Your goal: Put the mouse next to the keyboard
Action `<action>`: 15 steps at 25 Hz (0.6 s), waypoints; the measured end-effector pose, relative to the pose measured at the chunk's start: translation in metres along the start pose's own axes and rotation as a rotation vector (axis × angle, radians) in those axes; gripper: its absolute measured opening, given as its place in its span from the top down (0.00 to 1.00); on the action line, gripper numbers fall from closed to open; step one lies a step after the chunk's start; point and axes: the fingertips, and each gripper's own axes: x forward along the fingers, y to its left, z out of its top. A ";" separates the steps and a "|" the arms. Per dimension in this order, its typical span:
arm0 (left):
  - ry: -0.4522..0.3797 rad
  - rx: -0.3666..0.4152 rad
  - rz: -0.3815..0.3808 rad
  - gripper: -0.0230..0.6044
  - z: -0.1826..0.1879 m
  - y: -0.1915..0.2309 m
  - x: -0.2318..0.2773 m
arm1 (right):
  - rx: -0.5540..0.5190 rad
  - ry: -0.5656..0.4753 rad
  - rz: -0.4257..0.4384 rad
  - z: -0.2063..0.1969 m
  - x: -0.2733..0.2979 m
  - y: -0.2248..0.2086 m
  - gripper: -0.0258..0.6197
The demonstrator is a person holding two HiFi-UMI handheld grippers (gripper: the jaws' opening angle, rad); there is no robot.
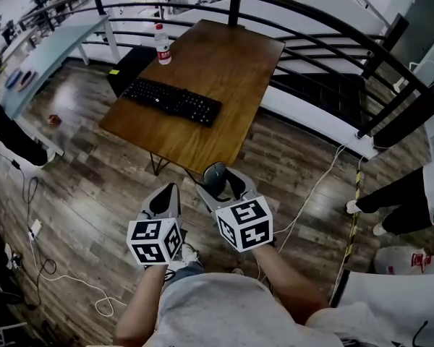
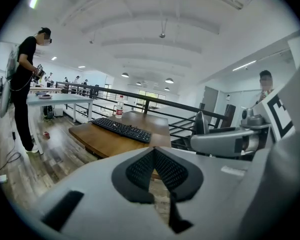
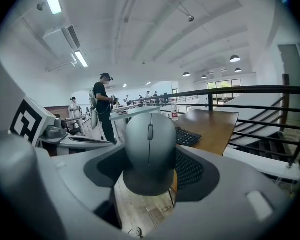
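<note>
A grey mouse (image 3: 150,151) (image 1: 215,178) is clamped between the jaws of my right gripper (image 1: 222,183) (image 3: 151,166), held in the air short of the wooden table's (image 1: 224,71) near edge. A black keyboard (image 1: 172,100) (image 2: 122,129) (image 3: 187,136) lies slantwise on the table's left half. My left gripper (image 1: 166,198) (image 2: 153,170) hangs beside the right one, jaws pressed together with nothing between them.
A water bottle (image 1: 163,44) (image 2: 119,107) stands at the table's far left corner. A black curved railing (image 1: 325,27) runs behind and to the right of the table. A person (image 2: 25,89) stands at a light desk (image 1: 47,49) on the left. Cables (image 1: 29,215) lie on the wooden floor.
</note>
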 end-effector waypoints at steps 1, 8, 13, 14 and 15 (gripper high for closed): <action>0.003 0.000 -0.009 0.97 0.003 0.008 0.004 | 0.006 0.003 -0.010 0.003 0.008 0.000 0.49; 0.001 -0.010 -0.073 0.97 0.017 0.061 0.020 | 0.063 0.025 -0.083 0.010 0.056 0.009 0.49; -0.003 0.003 -0.114 0.97 0.035 0.085 0.035 | 0.093 0.029 -0.133 0.023 0.080 0.006 0.49; -0.001 0.007 -0.120 0.97 0.037 0.089 0.039 | 0.102 0.028 -0.141 0.024 0.085 0.004 0.49; 0.001 0.009 -0.125 0.97 0.037 0.092 0.043 | 0.110 0.027 -0.147 0.024 0.089 0.003 0.49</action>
